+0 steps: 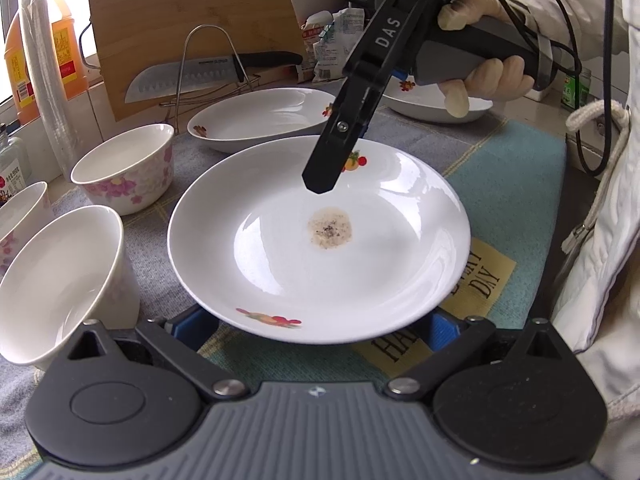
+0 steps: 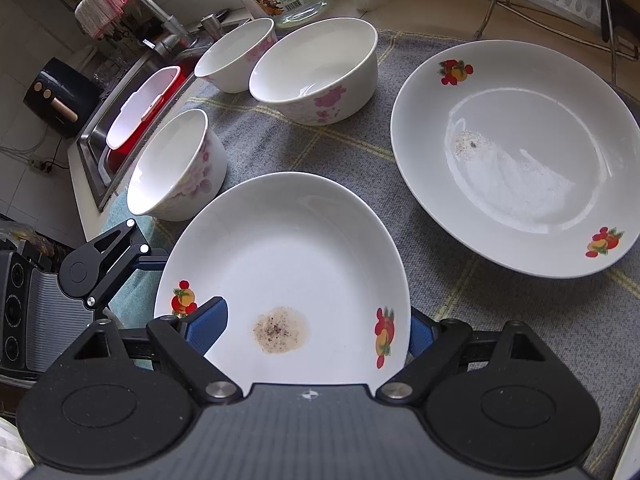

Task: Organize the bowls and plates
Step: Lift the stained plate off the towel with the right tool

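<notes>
1. Left wrist view: a stained plate point(image 1: 320, 240) fills mid-frame on the grey mat point(image 1: 160, 248).
2. Spread wide, the left gripper point(image 1: 316, 330) straddles the plate's near rim; whether its pads touch, I cannot tell.
3. Right wrist view: the right gripper point(image 2: 316, 326) also stands spread, one blue pad over the plate, one beside its rim.
4. Three floral bowls point(image 2: 316, 72) sit upper left, and a second plate point(image 2: 516, 160) at right.
</notes>
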Demonstrator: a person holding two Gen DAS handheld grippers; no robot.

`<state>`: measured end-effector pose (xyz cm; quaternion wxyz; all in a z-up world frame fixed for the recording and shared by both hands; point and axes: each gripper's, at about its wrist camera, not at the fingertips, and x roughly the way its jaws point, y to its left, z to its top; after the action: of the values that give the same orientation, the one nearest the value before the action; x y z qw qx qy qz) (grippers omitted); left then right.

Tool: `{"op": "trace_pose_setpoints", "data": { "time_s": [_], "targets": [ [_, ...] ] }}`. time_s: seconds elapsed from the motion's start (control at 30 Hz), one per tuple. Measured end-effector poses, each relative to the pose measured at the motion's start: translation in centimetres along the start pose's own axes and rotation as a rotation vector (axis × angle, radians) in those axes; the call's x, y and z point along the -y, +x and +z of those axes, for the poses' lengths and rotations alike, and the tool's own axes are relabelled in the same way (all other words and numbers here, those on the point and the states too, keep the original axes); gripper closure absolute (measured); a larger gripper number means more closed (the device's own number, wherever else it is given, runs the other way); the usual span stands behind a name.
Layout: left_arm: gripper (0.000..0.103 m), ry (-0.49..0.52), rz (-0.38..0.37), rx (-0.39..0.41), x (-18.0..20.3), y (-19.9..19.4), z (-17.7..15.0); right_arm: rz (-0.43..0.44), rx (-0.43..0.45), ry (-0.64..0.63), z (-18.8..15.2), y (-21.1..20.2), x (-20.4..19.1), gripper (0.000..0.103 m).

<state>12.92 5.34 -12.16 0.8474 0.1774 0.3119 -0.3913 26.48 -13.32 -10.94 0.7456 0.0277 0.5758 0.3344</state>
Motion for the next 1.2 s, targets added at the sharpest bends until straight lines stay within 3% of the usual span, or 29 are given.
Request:
{"op": "trace_pose_setpoints", "data": {
  "time_s": [0.63, 1.2],
  "targets": [
    [0.002, 0.027, -0.027, -0.016, 0.4, -0.5, 2.6, -0.018, 0.048, 0.003, -0.9, -2.5, 0.1, 0.01],
    [0.002, 0.092, -0.09, -0.002, 2.2, 1.6, 7.3, -0.076, 0.124, 0.068, -3.5, -7.2, 3.4, 0.01]
  ]
}}
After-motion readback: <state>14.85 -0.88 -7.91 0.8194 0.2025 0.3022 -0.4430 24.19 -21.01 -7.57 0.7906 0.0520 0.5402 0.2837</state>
